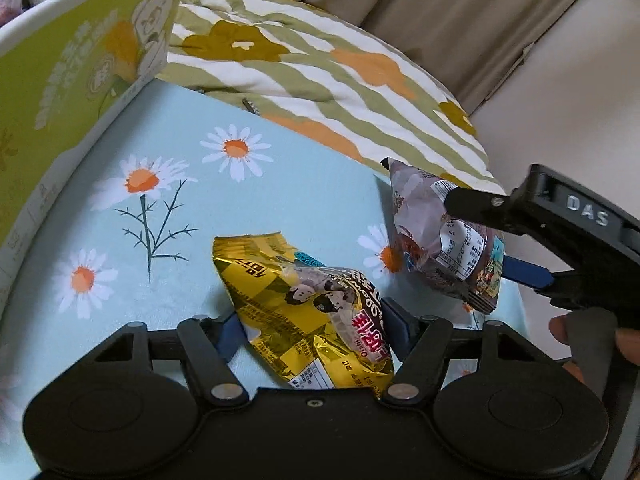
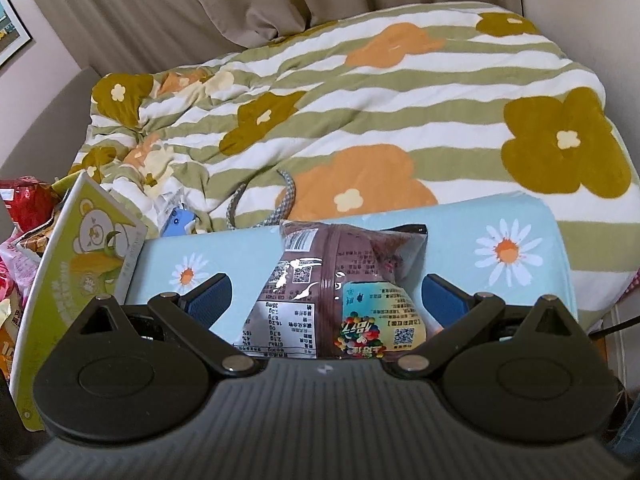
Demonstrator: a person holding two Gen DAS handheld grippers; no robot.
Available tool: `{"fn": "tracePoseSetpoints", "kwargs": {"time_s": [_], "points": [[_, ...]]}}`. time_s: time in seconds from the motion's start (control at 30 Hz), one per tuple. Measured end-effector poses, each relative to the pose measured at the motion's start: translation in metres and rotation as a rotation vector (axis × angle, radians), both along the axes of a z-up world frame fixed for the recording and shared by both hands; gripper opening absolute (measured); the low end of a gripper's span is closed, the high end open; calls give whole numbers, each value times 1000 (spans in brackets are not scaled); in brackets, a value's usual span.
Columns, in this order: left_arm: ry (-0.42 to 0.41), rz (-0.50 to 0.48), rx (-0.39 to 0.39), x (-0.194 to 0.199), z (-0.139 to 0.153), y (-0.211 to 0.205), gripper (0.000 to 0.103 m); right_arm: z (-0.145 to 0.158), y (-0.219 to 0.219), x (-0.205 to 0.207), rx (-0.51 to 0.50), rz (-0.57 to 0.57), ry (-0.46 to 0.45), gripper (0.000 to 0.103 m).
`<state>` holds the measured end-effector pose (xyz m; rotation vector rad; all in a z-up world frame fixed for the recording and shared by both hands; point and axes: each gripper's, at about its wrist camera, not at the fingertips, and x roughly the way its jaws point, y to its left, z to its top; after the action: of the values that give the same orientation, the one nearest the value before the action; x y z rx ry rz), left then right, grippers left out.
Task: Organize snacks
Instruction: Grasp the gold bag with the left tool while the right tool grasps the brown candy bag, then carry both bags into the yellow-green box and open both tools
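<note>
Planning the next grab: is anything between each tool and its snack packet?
Nothing visible. The gold packet sits between the left tool's fingers; the brown packet sits between the right tool's open fingers.

Light blue surface with printed white-and-orange daisies, flat, rounded far corner; cannot tell whether it is a table or a board. It lies against a bed covered by a green-and-white striped blanket with orange and olive flowers. Directly on the blue surface: a crinkled gold foil snack packet near the front edge, and a brown-purple snack packet with a nutrition label to its right, tilted up, the two apart. An upright green-and-white carton wall with a cartoon bear stands along the left side. A grey braided cord lies on the blanket just behind the blue surface.
</note>
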<state>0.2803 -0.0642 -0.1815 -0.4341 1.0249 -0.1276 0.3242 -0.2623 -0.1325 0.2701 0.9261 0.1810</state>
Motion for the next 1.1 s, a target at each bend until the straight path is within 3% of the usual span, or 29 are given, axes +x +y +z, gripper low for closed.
{"fn": "tracePoseSetpoints", "kwargs": {"time_s": [0.37, 0.73, 0.93, 1.1], "points": [[-29, -10, 50, -12, 6, 2, 68, -15, 5, 8, -20, -2, 50, 103], [-93, -9, 99, -26, 35, 14, 68, -20, 9, 13, -16, -2, 59, 100], [-143, -11, 111, -38, 62, 23, 68, -11, 11, 4, -26, 11, 45, 90], [-226, 0, 138, -54, 101, 40, 68, 11, 18, -9, -14, 26, 7, 89]]}}
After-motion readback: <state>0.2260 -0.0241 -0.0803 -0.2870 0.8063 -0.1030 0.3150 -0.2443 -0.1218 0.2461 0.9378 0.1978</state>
